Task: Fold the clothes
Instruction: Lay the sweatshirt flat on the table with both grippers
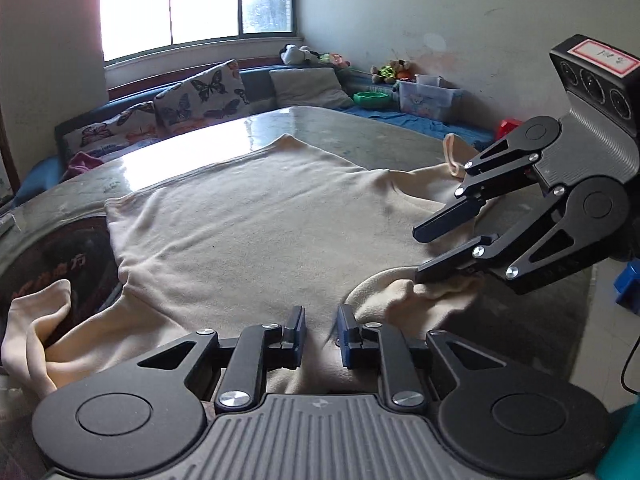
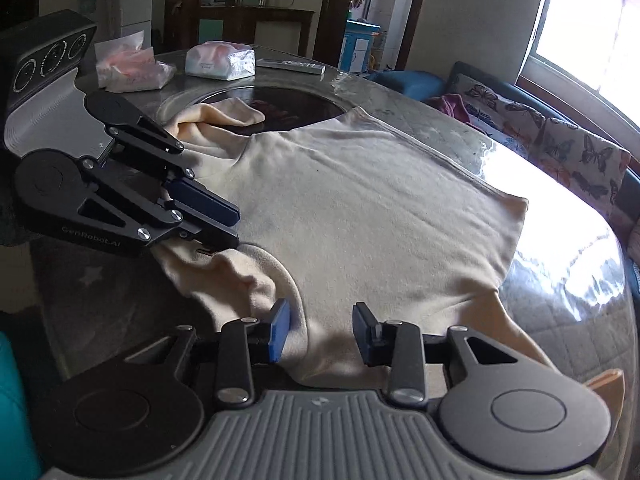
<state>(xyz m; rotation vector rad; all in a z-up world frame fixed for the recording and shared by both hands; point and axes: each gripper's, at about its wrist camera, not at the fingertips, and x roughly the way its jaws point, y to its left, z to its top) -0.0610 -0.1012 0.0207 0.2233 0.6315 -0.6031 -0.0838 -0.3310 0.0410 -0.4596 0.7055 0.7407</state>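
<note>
A cream long-sleeved top (image 1: 256,216) (image 2: 360,208) lies spread flat on the table, hem toward the far side. Its neckline fold (image 1: 384,296) (image 2: 240,272) bunches at the near edge. One sleeve (image 1: 36,320) (image 2: 216,116) trails over the dark round inset. The other sleeve (image 1: 452,152) hangs off the opposite side. My left gripper (image 1: 322,326) (image 2: 237,229) hovers low over the neckline, its jaws slightly apart and nothing pinched. My right gripper (image 2: 321,326) (image 1: 418,252) stands beside it, wider apart, with only cloth beneath it and its lower finger close to the neckline fold.
The glossy table (image 1: 192,148) has a dark round inset (image 2: 288,100). Two plastic bags (image 2: 132,68) (image 2: 222,60) and a remote (image 2: 292,66) lie at its far end. A sofa with butterfly cushions (image 1: 200,96) runs under the window. Toy bins (image 1: 428,96) stand in the corner.
</note>
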